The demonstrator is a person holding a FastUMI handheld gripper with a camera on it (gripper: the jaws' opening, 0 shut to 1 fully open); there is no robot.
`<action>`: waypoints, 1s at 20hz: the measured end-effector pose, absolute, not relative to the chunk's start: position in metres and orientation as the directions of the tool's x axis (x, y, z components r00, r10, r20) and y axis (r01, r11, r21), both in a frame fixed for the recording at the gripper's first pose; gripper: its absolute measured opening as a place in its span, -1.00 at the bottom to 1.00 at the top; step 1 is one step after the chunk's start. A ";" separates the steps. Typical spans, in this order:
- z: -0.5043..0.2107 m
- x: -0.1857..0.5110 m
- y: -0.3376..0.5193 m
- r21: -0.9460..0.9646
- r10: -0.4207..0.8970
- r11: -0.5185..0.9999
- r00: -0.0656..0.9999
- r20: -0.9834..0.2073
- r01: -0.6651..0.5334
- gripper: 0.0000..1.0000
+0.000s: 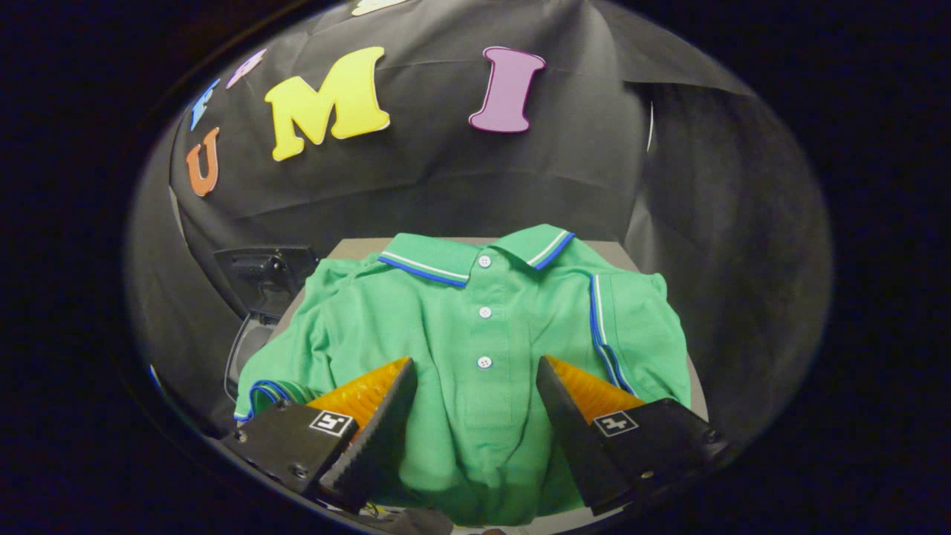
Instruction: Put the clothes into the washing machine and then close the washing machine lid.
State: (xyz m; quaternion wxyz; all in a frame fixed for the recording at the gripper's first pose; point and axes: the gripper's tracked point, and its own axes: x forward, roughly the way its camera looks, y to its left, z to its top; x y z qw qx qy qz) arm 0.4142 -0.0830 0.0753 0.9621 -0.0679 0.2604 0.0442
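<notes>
1. The booth is walled in matte black cloth (461, 163), which hangs in soft folds and creases behind the work area.
2. A flat, pale grey table (356, 247) stands in front of that cloth; its straight far edge shows behind the shirt's collar, and a pale strip of it shows near the fingers.
3. A green polo shirt (475, 327) lies spread face-up over most of the table. The fabric is a fine piqué knit, gently rumpled, with a ridge of folds at the hem nearest the fingers.
4. The collar (475, 256) is folded open and edged in white and blue stripes. The same striping runs down one sleeve seam and along the cuff of the other sleeve.
5. Three small round white buttons (484, 312) run down the placket in a straight line.
6. Beside the table, past the shirt's striped cuff, sits a dark, glossy, rounded plastic object (264, 286) with a curved rim; I cannot tell what it is.
7. The gripper (475, 386) hangs over the lower half of the shirt with its fingers spread wide apart, holding nothing. The ribbed inner pads (371, 446) face each other, with the placket between them.
</notes>
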 end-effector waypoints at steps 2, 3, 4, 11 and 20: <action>0.075 0.411 -0.079 -0.099 0.024 0.991 0.839 -0.544 -0.093 1.00; 0.073 0.410 -0.075 -0.101 0.032 0.989 0.824 -0.566 -0.108 0.93; 0.074 0.408 -0.072 -0.095 0.039 0.989 0.810 -0.586 -0.117 0.81; 0.078 0.407 -0.064 0.109 0.138 0.990 0.814 -0.564 -0.092 -0.85; 0.138 0.390 -0.036 -0.080 0.106 0.986 0.919 -0.379 -0.147 -0.86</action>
